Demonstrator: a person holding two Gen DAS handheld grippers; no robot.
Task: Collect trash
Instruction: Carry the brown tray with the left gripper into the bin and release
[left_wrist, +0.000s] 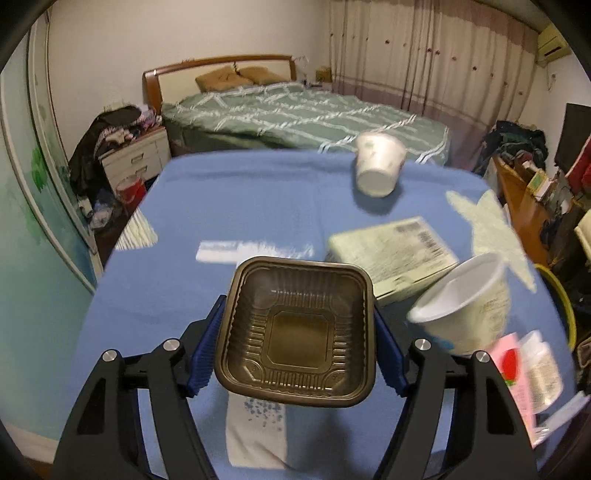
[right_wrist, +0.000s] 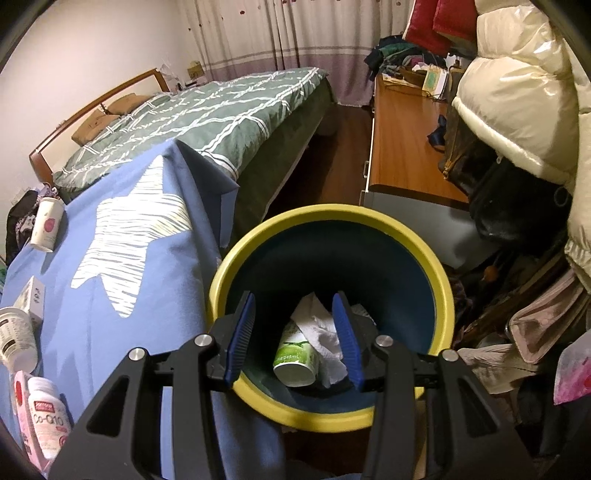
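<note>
My left gripper (left_wrist: 299, 317) is shut on a brown plastic tray (left_wrist: 299, 328), its blue pads pressing the tray's two sides. The tray hangs a little above the blue cloth (left_wrist: 221, 206) on the table. My right gripper (right_wrist: 293, 306) is open with nothing between its fingers, above a yellow-rimmed bin (right_wrist: 332, 218) beside the table. Inside the bin lie a green can (right_wrist: 295, 358) and crumpled white tissue (right_wrist: 325, 332).
On the cloth lie a tipped white cup (left_wrist: 378, 168), a flat box (left_wrist: 395, 251), a second white cup (left_wrist: 465, 302), a pill bottle (left_wrist: 541, 369) and a pink packet (left_wrist: 511, 365). A bed (left_wrist: 295, 114) stands behind the table. A wooden desk (right_wrist: 402, 147) and piled clothes flank the bin.
</note>
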